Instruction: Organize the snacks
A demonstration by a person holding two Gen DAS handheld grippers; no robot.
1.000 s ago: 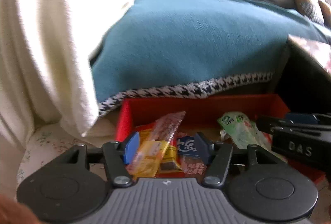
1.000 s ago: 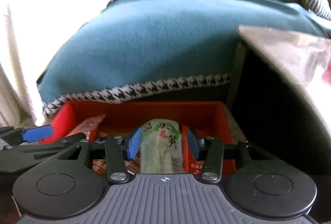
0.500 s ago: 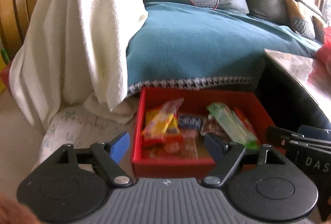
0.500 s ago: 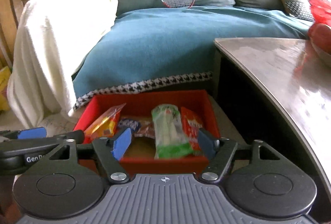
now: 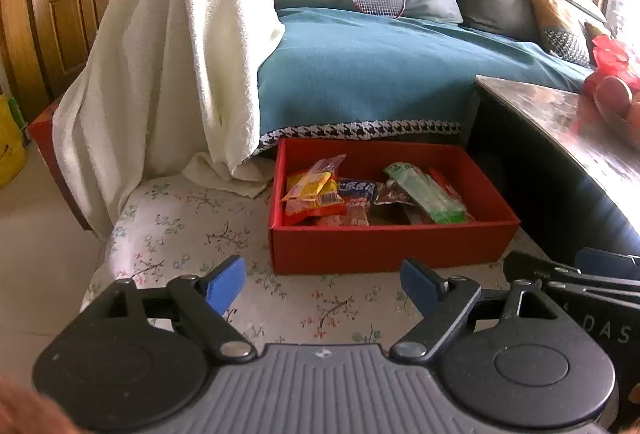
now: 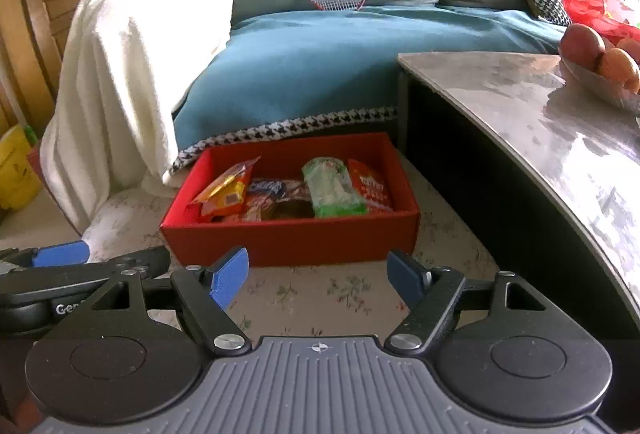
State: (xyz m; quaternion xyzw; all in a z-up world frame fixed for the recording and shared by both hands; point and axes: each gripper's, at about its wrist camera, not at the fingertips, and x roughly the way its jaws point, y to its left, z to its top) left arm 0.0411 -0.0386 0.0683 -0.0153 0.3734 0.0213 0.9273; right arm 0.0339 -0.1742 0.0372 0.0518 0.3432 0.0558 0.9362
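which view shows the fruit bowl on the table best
The right wrist view. There the fruit bowl sits in plain sight on the table, with its rim and several round fruits visible. The left wrist view catches only a cropped sliver of the fruit bowl at the right edge of the frame.

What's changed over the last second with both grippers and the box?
Both grippers let go and backed away from the red box: the left gripper dropped the yellow packet, the right gripper the green packet. Their jaws have just been opening, nothing between them. Box and snacks stay put.
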